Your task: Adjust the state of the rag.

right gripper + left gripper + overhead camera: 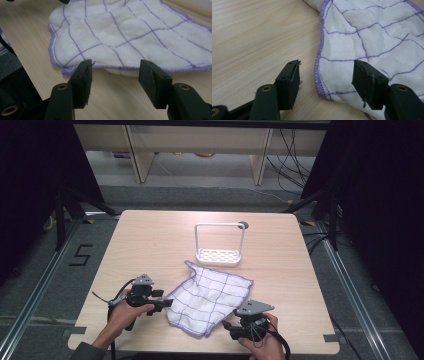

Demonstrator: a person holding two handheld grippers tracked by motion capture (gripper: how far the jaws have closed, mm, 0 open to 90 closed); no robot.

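A white cloth with purple grid lines and a purple hem [210, 295] lies rumpled on the wooden table [150, 240], in front of a white wire rack [219, 245]. My left gripper [167, 303] is open at the cloth's left edge; in the left gripper view its jaws straddle the hem [319, 75], one jaw over bare wood, the other over the cloth [372, 37]. My right gripper [227, 326] is open just short of the cloth's near edge [117, 67], its jaws over bare table in front of the cloth [120, 32].
The white rack has a perforated base and a tall loop handle, and stands past the cloth at mid table. A dark round hole [243, 225] sits behind it. The near table edge [27, 80] runs close to my right gripper.
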